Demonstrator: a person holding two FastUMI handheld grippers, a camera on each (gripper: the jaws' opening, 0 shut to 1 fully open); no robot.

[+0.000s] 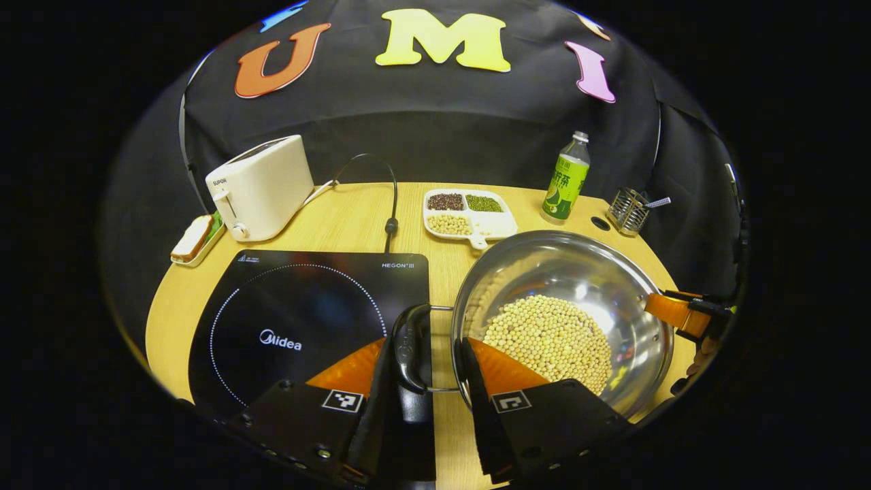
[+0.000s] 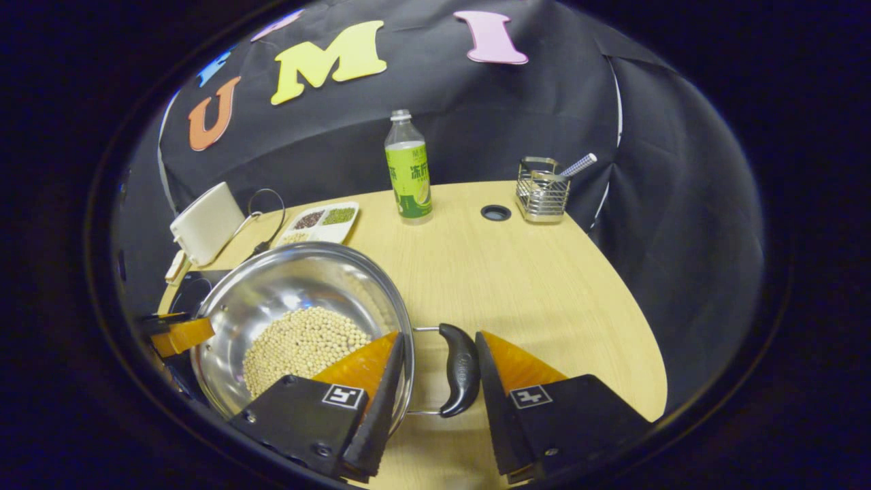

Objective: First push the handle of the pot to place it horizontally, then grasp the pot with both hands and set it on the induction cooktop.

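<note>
A steel pot point(image 1: 565, 269) point(image 2: 292, 275) holding soybeans point(image 1: 551, 337) point(image 2: 303, 344) stands on the wooden table, just right of the black induction cooktop point(image 1: 299, 320). My left gripper point(image 1: 429, 344) is open and straddles the pot's black left handle point(image 1: 412, 347), which lies close to one finger. My right gripper point(image 2: 441, 337) is open around the black right handle point(image 2: 459, 371), one finger over the pot's rim. Each view also catches the other gripper at the pot's far side: the right gripper point(image 1: 684, 314) and the left gripper point(image 2: 178, 335).
Along the back of the table point(image 2: 544, 286) stand a white toaster point(image 1: 262, 187), a divided tray of beans point(image 1: 469, 212), a green bottle point(image 1: 566, 180) and a wire holder point(image 1: 627, 211). A small plate with bread point(image 1: 196, 238) lies left of the toaster. A black cable point(image 1: 391, 211) runs behind the cooktop.
</note>
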